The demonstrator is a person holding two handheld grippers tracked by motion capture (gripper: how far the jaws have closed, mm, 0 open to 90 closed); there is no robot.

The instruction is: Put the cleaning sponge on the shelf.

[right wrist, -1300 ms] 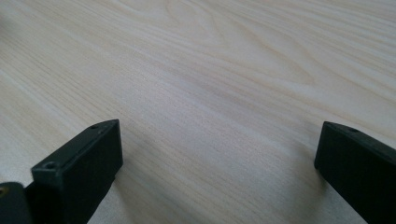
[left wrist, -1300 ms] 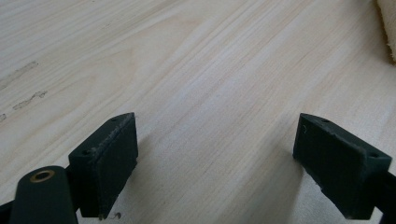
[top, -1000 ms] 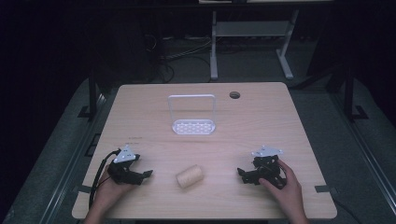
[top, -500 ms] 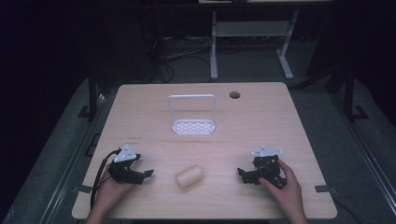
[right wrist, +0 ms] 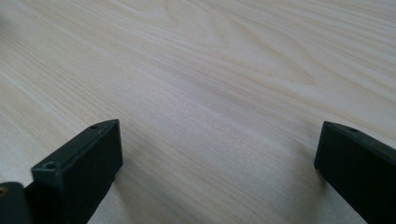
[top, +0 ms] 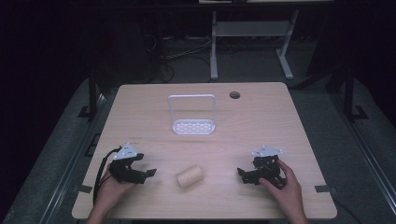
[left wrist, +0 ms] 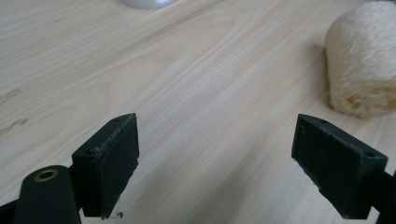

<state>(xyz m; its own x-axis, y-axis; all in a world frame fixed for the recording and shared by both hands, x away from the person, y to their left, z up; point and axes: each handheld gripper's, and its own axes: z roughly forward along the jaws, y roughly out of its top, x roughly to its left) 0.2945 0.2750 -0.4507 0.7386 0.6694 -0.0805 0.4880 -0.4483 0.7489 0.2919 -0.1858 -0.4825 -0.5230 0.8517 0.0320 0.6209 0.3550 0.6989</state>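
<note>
The left black two-jaw claw (top: 148, 173), at the lower left of the high view, is a boxy black frame topped by a grey three-cornered plate, with a black cable looping from its rear. The right black two-jaw claw (top: 241, 171), at the lower right, has the same build and plate. In the left gripper view, the jaws are flat matte-black blocks with small screw holes, and a brass-ringed hole sits at the lower left corner. Both forearms are bare of sleeves.

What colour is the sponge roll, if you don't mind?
Pale tan roll, clearest in the left gripper view.
</note>
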